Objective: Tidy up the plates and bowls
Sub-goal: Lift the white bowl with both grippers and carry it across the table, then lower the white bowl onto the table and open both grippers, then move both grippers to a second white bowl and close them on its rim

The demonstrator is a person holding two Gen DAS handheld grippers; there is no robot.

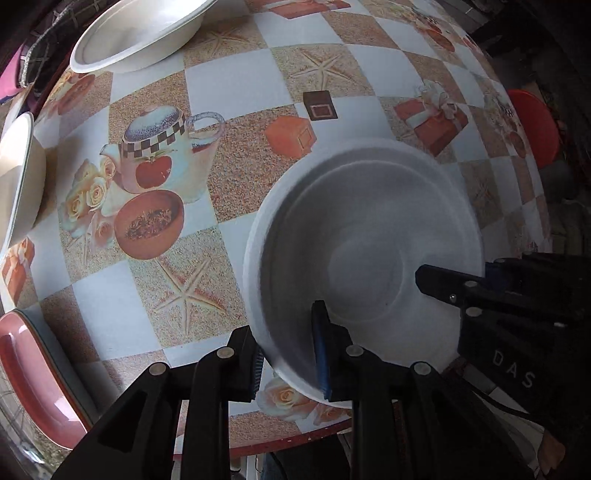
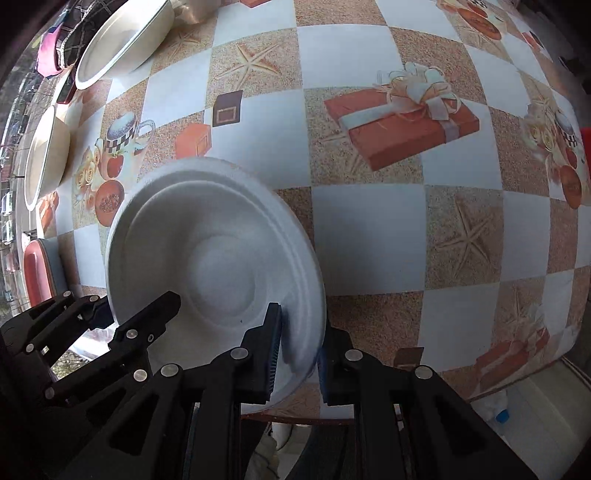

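A white foam bowl [image 1: 369, 229] sits near the front edge of the patterned table and looks blurred. My left gripper [image 1: 288, 365] is shut on the bowl's near-left rim, one pad inside the wall and one outside. My right gripper [image 2: 299, 358] is shut on the near-right rim of the same bowl [image 2: 207, 236] in the same way. In the left wrist view a black fingertip [image 1: 443, 286] of the right gripper reaches into the bowl from the right. In the right wrist view, a fingertip [image 2: 162, 306] of the left gripper reaches in from the left.
Two cream bowls [image 1: 144, 33] [image 1: 18, 177] stand at the far left of the table, also seen from the right wrist [image 2: 122, 40] [image 2: 46, 155]. A pink plate [image 1: 33, 373] lies at the near left. A red stool [image 1: 535, 125] stands beyond the table's right edge.
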